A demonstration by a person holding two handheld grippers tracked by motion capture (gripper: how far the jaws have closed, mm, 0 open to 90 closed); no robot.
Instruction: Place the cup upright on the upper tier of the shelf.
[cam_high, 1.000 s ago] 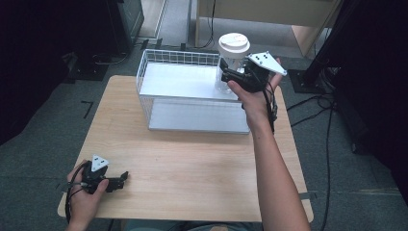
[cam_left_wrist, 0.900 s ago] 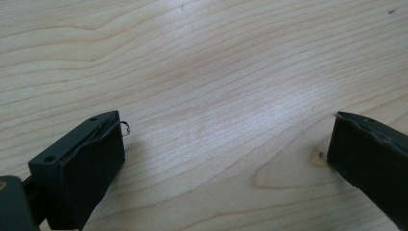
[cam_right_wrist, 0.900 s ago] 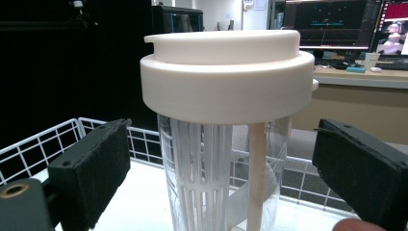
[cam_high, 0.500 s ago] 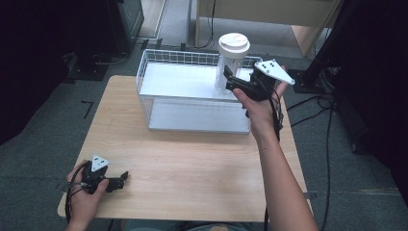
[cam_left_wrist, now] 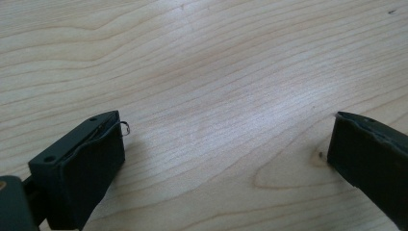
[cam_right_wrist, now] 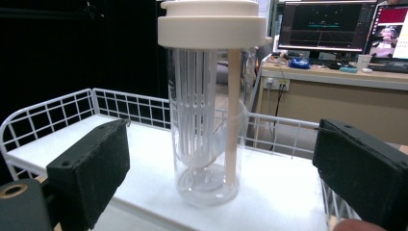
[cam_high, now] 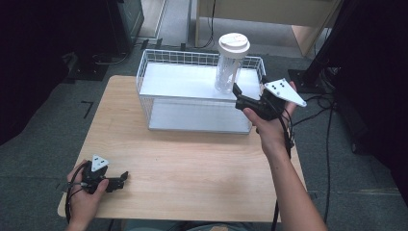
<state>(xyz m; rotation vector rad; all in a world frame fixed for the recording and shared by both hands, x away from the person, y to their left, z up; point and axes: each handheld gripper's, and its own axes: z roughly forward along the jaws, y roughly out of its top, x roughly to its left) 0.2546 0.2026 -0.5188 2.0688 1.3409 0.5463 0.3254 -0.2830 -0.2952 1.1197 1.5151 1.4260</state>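
Observation:
A clear tumbler [cam_high: 230,67] with a cream lid stands upright on the white floor of a white wire basket [cam_high: 192,55] at the back of the wooden table [cam_high: 192,163]. My right gripper [cam_high: 248,91] hovers just in front and right of the tumbler, open, with nothing between its jaws. The right gripper view shows the tumbler [cam_right_wrist: 209,120] centred beyond the wide-apart jaws of the right gripper [cam_right_wrist: 219,144], with the basket [cam_right_wrist: 53,115] around it. My left gripper [cam_high: 120,179] rests open at the table's front left corner. The left gripper [cam_left_wrist: 226,139] spans bare table [cam_left_wrist: 192,57].
The basket takes up the table's back middle. A wooden desk with lit monitors [cam_right_wrist: 327,29] stands behind it. Cables [cam_high: 332,115] trail over the grey floor to the right of the table, and dark furniture stands at the left and right.
My right gripper has drawn back from the tumbler, down and toward the person, leaving the tumbler standing alone in the basket. The left gripper has not moved.

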